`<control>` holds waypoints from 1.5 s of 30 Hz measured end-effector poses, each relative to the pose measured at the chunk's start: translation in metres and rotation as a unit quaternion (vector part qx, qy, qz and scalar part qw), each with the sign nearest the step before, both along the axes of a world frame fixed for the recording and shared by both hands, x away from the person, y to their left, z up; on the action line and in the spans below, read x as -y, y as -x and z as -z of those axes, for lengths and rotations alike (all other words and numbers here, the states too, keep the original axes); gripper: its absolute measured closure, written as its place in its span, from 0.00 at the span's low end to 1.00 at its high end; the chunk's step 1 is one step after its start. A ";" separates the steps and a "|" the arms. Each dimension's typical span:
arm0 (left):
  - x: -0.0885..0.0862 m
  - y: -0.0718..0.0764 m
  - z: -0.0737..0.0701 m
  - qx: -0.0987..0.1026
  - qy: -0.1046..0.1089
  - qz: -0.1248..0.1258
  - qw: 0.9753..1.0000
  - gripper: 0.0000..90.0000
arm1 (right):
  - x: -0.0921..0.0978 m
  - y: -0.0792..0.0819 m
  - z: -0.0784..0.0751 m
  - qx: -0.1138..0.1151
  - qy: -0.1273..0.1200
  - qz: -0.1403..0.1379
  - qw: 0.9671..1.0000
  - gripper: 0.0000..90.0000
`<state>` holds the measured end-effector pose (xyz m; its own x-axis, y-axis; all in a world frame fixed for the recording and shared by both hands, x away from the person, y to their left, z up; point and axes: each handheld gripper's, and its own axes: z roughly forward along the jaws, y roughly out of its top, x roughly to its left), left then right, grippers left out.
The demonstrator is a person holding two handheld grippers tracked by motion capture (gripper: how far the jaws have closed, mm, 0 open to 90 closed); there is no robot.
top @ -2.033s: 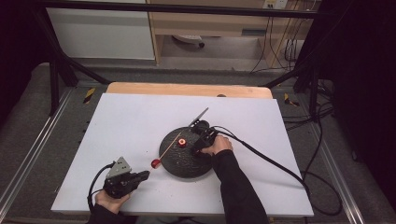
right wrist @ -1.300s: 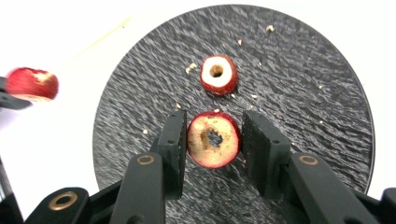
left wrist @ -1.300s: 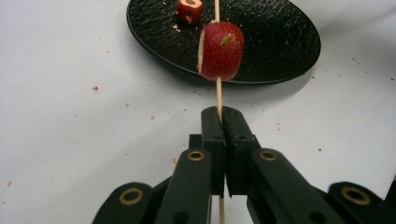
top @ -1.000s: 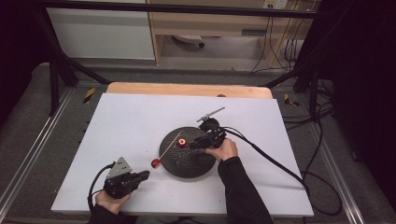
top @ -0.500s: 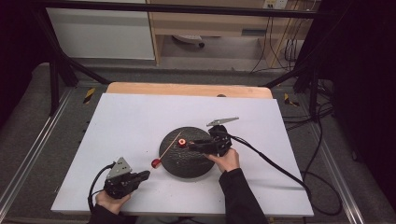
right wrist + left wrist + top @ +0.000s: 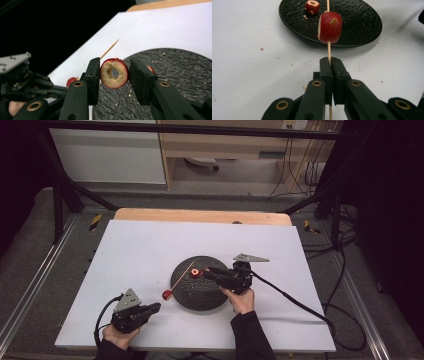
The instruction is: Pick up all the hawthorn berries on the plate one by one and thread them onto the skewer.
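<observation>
My left gripper (image 6: 157,306) (image 6: 331,61) is shut on the lower end of a thin wooden skewer (image 6: 328,48). A red fruit piece (image 6: 330,27) (image 6: 167,294) is threaded on it, just short of the black plate (image 6: 202,295) (image 6: 362,22). The skewer's tip reaches over the plate. My right gripper (image 6: 206,271) (image 6: 114,67) lies over the plate, its jaws closed on a red ring slice (image 6: 114,73) with a cored hole facing the camera. Another red ring piece (image 6: 312,6) (image 6: 194,273) lies on the plate.
The plate sits on a white board (image 6: 150,250) with a wooden strip (image 6: 200,215) behind it. The right gripper's cable (image 6: 300,302) trails off to the right. Crumbs dot the plate and board. Metal frame rails run along both sides.
The right gripper has swung round over the plate, its grey plate turning from up-left to the right, and the hand has drawn nearer. The left gripper and skewer have stayed still.
</observation>
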<state>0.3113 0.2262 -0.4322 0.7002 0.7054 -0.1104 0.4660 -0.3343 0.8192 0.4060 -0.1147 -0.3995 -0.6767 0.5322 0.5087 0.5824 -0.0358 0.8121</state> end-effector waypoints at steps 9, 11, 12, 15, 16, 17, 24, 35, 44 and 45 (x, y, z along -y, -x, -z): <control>0.002 0.001 -0.001 0.003 0.003 0.003 1.000 0.97 | -0.003 0.005 0.005 0.018 -0.067 0.050 0.996 0.69; 0.002 0.002 -0.001 0.003 0.003 0.003 1.000 0.97 | -0.005 0.005 0.007 0.022 -0.080 0.059 0.995 0.69; 0.002 0.002 -0.001 0.003 0.003 0.003 1.000 0.97 | -0.005 0.005 0.007 0.022 -0.080 0.059 0.995 0.69; 0.002 0.002 -0.001 0.004 0.005 0.004 1.000 0.97 | -0.009 0.007 0.011 0.031 -0.099 0.075 0.992 0.69; 0.002 0.002 -0.001 0.004 0.005 0.004 1.000 0.97 | -0.009 0.007 0.011 0.031 -0.099 0.075 0.992 0.69; 0.003 0.003 -0.001 0.004 0.004 0.005 1.000 0.97 | -0.010 0.009 0.013 0.038 -0.109 0.080 0.990 0.69; 0.004 0.004 -0.001 0.006 0.003 0.006 1.000 0.97 | -0.014 0.016 0.018 0.060 -0.137 0.106 0.983 0.69; 0.006 0.008 -0.002 0.018 0.015 0.009 1.000 0.97 | -0.013 0.012 0.019 0.046 -0.198 0.136 0.970 0.69; 0.009 0.011 -0.003 0.029 0.027 0.014 0.999 0.97 | -0.011 0.004 0.016 0.017 -0.243 0.144 0.959 0.70; 0.010 0.011 -0.004 0.030 0.029 0.015 0.999 0.97 | -0.011 0.003 0.016 0.015 -0.250 0.146 0.957 0.70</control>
